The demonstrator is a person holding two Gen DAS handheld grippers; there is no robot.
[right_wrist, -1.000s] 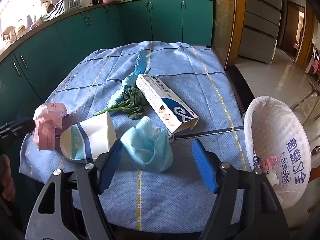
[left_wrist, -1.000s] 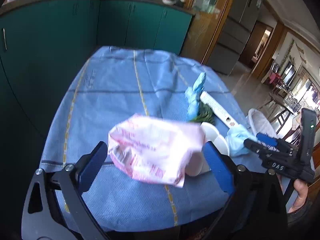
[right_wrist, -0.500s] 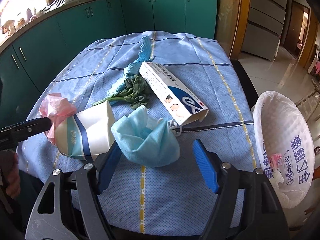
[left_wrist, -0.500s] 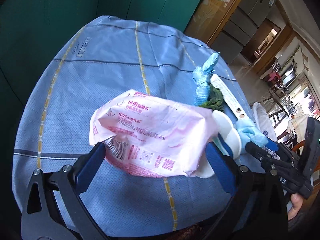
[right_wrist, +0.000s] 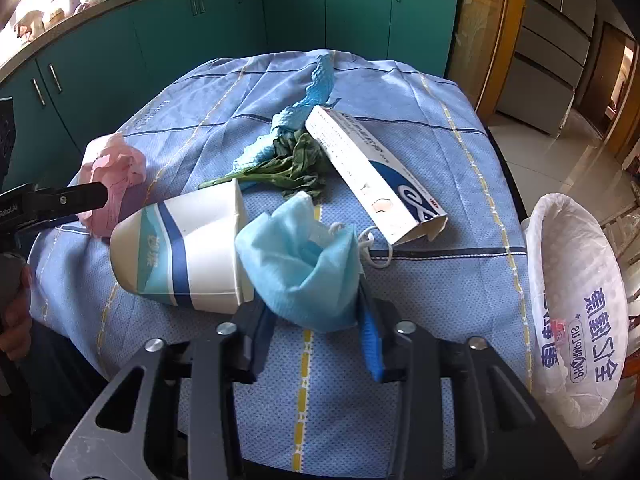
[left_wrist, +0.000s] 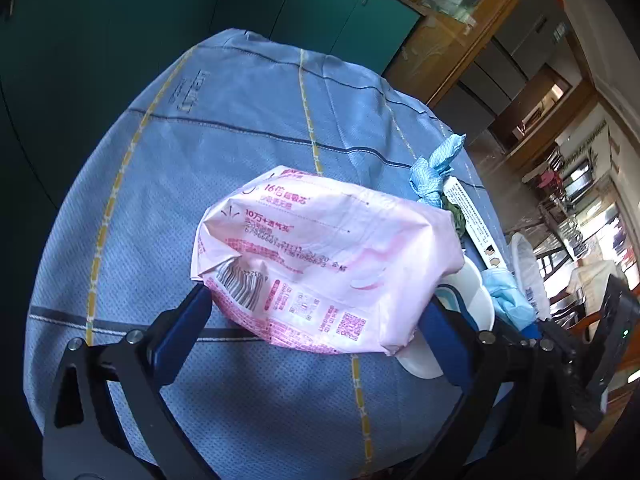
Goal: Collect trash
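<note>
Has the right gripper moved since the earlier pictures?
Yes. The right gripper has come forward toward the carton, and its jaws have just been closing on the blue mask, pressing both sides.

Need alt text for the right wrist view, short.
The right gripper pinches a crumpled light-blue face mask on a blue-clothed table, its jaws just closed in. Beside it lie a tipped white paper cup with blue stripes, wilted greens and a long white carton; a white-lined bin stands right.
</note>
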